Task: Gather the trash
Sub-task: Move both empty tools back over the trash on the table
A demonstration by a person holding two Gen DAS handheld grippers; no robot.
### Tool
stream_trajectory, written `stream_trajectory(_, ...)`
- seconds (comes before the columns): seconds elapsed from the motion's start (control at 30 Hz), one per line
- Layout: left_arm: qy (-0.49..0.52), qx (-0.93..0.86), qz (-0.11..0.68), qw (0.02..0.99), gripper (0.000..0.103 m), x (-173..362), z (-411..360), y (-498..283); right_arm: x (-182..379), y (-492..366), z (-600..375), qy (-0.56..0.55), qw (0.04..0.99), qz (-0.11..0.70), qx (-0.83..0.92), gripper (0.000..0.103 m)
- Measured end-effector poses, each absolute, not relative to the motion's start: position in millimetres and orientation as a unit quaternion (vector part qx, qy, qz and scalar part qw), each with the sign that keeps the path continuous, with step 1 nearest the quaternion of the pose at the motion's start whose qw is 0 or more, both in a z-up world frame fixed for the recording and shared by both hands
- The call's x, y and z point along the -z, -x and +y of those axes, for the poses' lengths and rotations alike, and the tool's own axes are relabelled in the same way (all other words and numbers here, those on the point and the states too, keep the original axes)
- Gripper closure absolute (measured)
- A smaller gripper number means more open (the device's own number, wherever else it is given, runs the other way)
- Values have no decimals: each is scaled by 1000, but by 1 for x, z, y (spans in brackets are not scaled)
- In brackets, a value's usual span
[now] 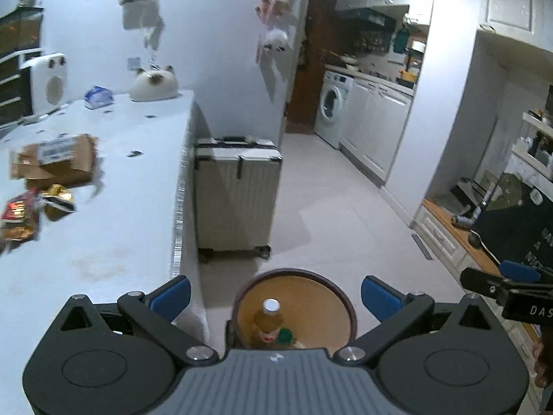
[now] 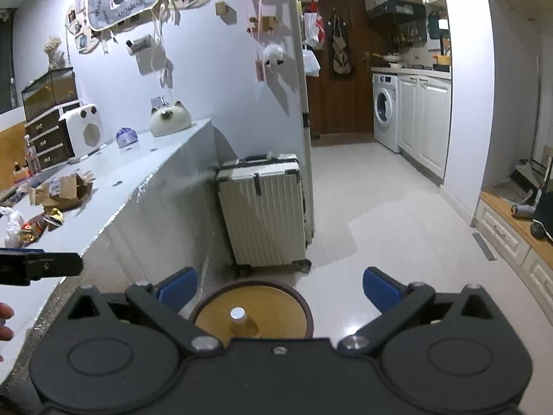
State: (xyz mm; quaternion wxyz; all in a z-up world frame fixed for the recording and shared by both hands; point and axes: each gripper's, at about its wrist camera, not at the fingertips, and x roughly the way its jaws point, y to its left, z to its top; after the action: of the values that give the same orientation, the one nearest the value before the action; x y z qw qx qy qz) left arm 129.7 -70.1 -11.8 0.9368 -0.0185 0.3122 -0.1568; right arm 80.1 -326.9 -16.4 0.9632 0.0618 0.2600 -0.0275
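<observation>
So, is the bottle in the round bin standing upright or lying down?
Upright: in the bin, the bottle shows its cap pointing up, above its amber body.

Table: left, running back to the wall.
On table, near to far: snack wrappers, torn cardboard box, tissue pack, cat-shaped ornament.
Suitcase: upright on floor, just beside table's right end.
Bin: on floor before suitcase; bottle inside.
Washing machine: far back, right.

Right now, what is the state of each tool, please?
Left tool: open, holding nothing.
Right tool: open, holding nothing.
</observation>
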Motion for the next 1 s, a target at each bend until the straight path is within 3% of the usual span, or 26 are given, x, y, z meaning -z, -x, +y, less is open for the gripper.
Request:
stream_trajectory(0.63, 72, 13, 287, 955, 0, 15, 66, -54, 13, -89, -239, -53, 965, 241, -94, 0)
stream_trajectory(1.0, 101, -22, 260, 960, 0, 14, 146, -58, 10, -111, -150, -23, 963, 218, -154, 0)
